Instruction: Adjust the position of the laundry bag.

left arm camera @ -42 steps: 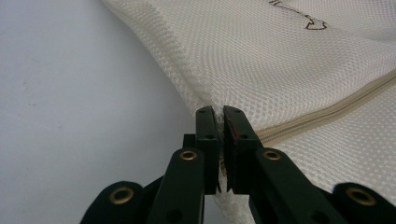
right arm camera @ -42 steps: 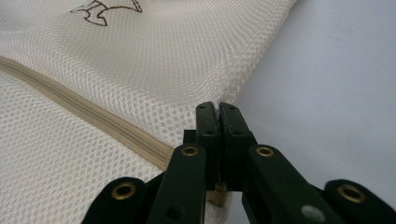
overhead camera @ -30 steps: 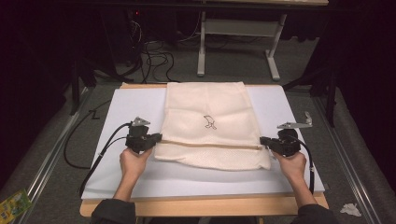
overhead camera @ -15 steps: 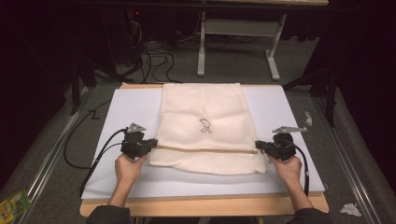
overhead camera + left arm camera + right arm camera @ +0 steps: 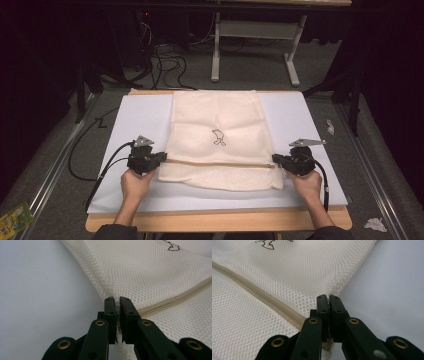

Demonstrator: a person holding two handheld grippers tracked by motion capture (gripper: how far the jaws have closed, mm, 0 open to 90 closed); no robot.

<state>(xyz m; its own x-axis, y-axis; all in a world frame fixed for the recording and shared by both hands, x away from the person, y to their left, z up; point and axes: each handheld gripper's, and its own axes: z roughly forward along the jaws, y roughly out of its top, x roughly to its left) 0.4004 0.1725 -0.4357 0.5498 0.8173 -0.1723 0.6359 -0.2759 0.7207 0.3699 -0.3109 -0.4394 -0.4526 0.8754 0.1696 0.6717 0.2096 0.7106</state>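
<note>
Folding the cream mesh zippered laundry bag point(image 5: 217, 135) on the white surface point(image 5: 135, 117).
I have left gripper point(image 5: 156, 159) and right gripper point(image 5: 278, 160) fingers pinching its side edges at the zip; next, I'd lay the fold evenly.

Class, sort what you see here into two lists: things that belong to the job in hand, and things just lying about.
Part of the job:
- mesh bag, with its zip
- left gripper, shut on the bag's edge
- right gripper, shut on the opposite edge
- white board under the bag

Just lying about:
- cables on the floor
- crumpled paper
- green packet
</note>
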